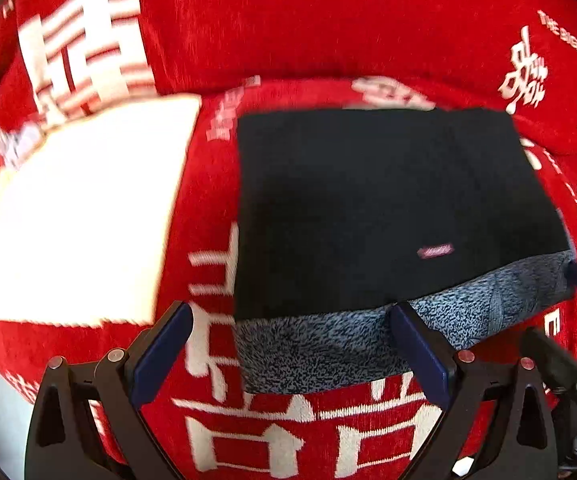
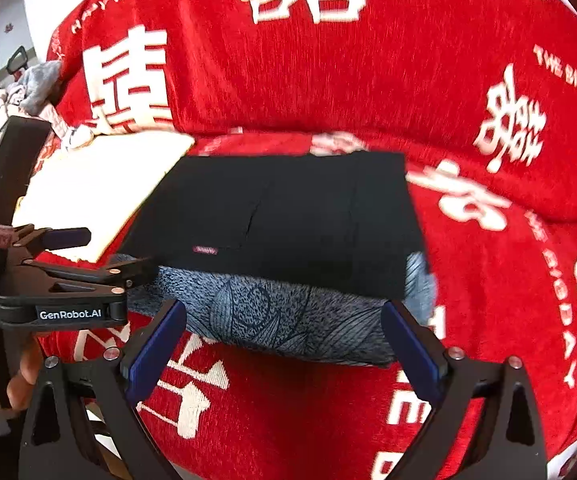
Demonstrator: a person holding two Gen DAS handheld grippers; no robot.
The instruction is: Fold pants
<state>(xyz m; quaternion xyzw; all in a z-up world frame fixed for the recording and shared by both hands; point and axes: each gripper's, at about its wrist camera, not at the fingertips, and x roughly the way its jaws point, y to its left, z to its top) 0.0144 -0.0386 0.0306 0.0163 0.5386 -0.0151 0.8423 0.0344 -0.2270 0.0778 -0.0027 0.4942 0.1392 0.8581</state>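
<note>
Pants (image 1: pixel 388 208) folded on red cover (image 1: pixel 328 32), both fingers (image 1: pixel 162 354) spread, tilted downward

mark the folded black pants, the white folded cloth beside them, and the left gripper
black pants (image 1: pixel 388 200), left wrist view, middle of the top dark layer
white cloth (image 1: pixel 84 208), left wrist view, middle of its top face
left gripper (image 1: pixel 292 344), left wrist view, midway between the open fingertips

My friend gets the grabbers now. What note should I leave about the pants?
Left gripper: open, holding nothing, near the left end of the fleecy edge.
Right gripper: open, empty, in front of the same edge.
Pants: dark, folded into a neat block on the red sofa cover, grey fleecy lining showing along the near edge.
A folded cream cloth lies beside them, to the left.
Done: the folds look finished and let go.
Left: maybe tuck the lining under, or move the block aside.
</note>
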